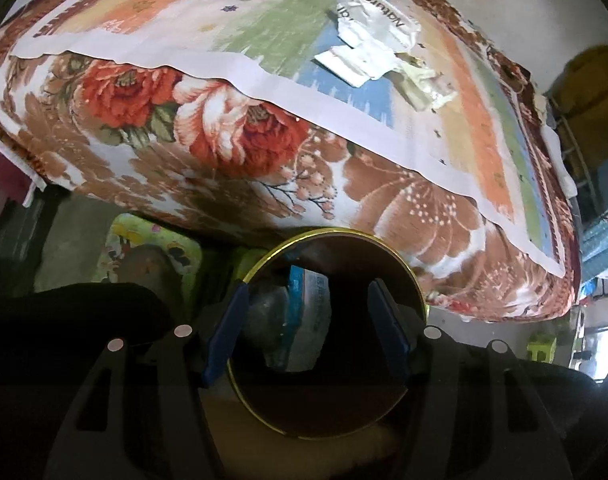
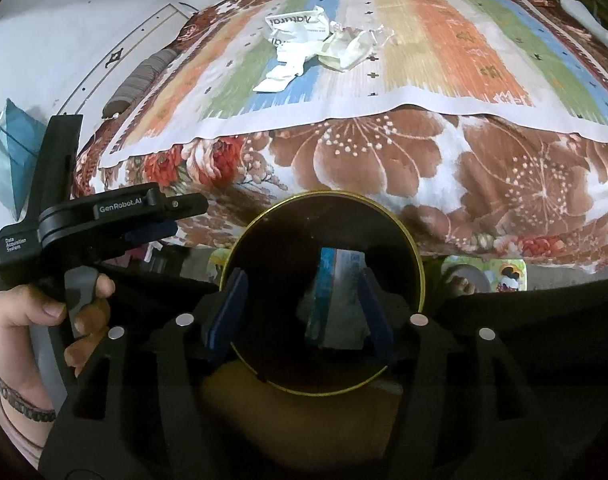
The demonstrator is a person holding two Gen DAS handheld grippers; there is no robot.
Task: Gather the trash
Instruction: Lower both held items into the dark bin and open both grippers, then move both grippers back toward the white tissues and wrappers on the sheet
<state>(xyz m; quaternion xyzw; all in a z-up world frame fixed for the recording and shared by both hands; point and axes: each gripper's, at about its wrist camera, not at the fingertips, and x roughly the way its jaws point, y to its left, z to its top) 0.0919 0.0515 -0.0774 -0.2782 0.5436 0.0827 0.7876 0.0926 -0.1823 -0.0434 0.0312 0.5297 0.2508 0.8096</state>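
A round dark bin with a gold rim (image 1: 417, 284) (image 2: 417, 256) stands on the floor in front of the bed. A blue and silver wrapper (image 1: 304, 304) (image 2: 335, 300) lies inside it. Crumpled white paper and wrappers (image 1: 375, 40) (image 2: 304, 36) lie on the striped mat on the bed. My left gripper (image 1: 309, 320) is open above the bin's mouth and empty. My right gripper (image 2: 304, 312) is open above the bin, the wrapper showing between its fingers below. The left gripper also shows in the right wrist view (image 2: 160, 220), held in a hand.
The bed has a floral blanket (image 1: 224, 140) (image 2: 383, 168) under the striped mat (image 1: 164, 20) (image 2: 443, 40). A yellow-green patterned item (image 1: 144, 248) (image 2: 499, 276) lies on the floor under the bed edge. A teal cushion (image 2: 8, 152) is at left. Shelving and clutter (image 1: 595, 184) stand at right.
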